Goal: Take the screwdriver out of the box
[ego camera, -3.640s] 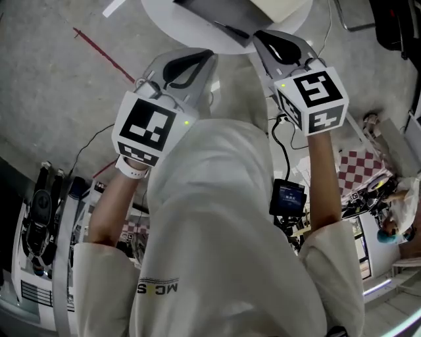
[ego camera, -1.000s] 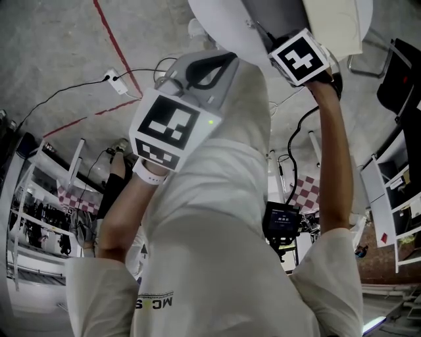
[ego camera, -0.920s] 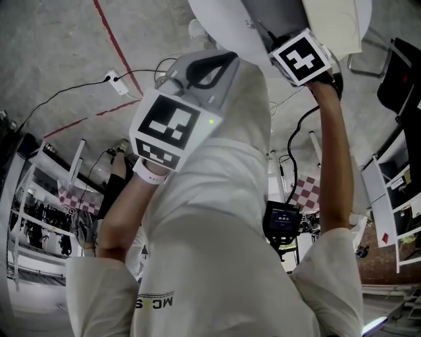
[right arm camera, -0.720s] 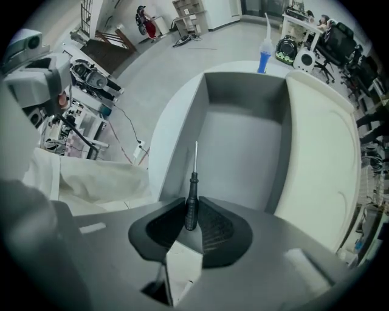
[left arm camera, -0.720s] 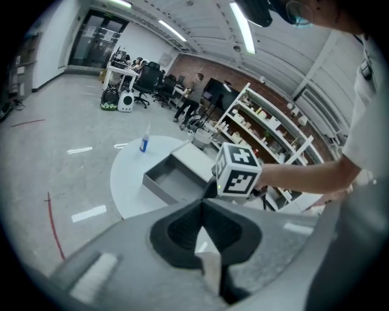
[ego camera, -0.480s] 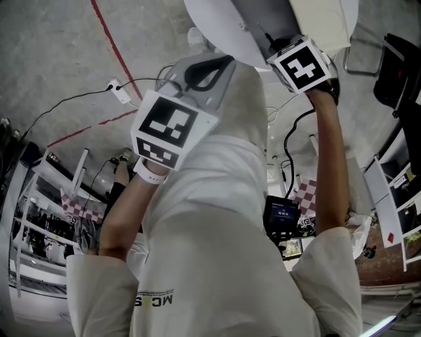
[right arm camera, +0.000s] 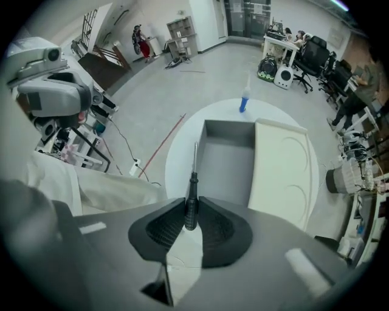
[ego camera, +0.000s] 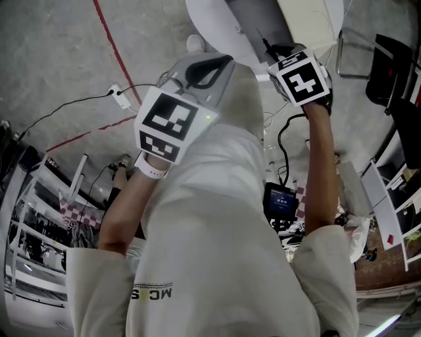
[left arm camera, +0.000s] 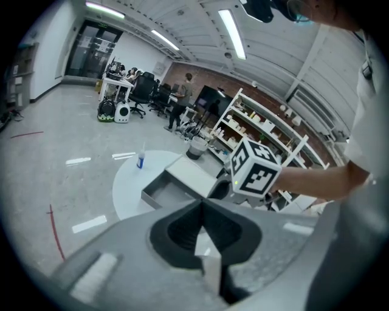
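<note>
**Head view and both gripper views: one pinch made, withdrawal pending**

Head view: the left gripper (ego camera: 223, 60) and the right gripper (ego camera: 271, 51) are seen raised ahead of the person's pale shirt (ego camera: 217, 217). Both are aimed at a round white table (ego camera: 204, 20). A shallow grey rectangular box (ego camera: 256, 16) is set on the table, with a cream lid (ego camera: 309, 20) folded open at its right side. The right gripper is placed at the box's near end. The left gripper is held to the left of it, near the table's rim and apart from the box.

Left gripper view: the jaws are pressed together and nothing is caught between them. The table and box are seen ahead, with the right gripper's marker cube (left arm camera: 255, 173) at the box's near right. A small blue-capped bottle (left arm camera: 140, 159) is stood near the table's far edge.

Right gripper view: the jaws are pinched on the ribbed black handle of a slim screwdriver with a thin steel shaft (right arm camera: 191, 200). Its long axis is laid straight ahead along the jaws. The shaft is pointed away from the person, with the tip lined up with the box's left wall. Whether the tip has cleared the rim cannot be told.

The screwdriver is judged to be in the right gripper's charge alone, the left being farther off. The coming move would be a pull up and back along that axis.
</note>
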The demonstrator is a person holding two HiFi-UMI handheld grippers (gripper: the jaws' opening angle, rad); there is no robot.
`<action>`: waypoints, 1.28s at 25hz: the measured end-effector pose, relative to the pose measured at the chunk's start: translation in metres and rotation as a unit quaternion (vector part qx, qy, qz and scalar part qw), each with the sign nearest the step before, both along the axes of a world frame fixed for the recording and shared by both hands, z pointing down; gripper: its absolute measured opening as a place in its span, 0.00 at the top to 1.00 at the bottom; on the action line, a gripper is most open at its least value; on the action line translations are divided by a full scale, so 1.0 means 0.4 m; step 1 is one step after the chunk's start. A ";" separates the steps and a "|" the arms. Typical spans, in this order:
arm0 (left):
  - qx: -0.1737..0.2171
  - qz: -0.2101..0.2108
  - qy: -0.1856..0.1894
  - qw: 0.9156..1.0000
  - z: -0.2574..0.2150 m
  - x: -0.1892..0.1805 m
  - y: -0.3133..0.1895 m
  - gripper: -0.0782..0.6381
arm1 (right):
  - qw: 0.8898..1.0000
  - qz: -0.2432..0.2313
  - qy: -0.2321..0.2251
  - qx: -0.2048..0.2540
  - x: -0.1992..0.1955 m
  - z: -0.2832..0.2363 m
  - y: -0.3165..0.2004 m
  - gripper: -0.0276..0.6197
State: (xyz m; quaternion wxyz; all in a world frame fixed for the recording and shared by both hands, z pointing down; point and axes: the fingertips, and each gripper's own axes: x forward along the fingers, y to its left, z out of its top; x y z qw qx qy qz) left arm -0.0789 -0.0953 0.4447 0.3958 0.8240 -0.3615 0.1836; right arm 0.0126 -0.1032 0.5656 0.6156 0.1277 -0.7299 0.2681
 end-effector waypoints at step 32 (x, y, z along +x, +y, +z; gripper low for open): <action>0.144 -0.004 0.018 0.989 -0.420 -0.027 0.037 0.89 | 0.889 0.229 -0.248 0.310 0.008 -0.733 -0.028 0.85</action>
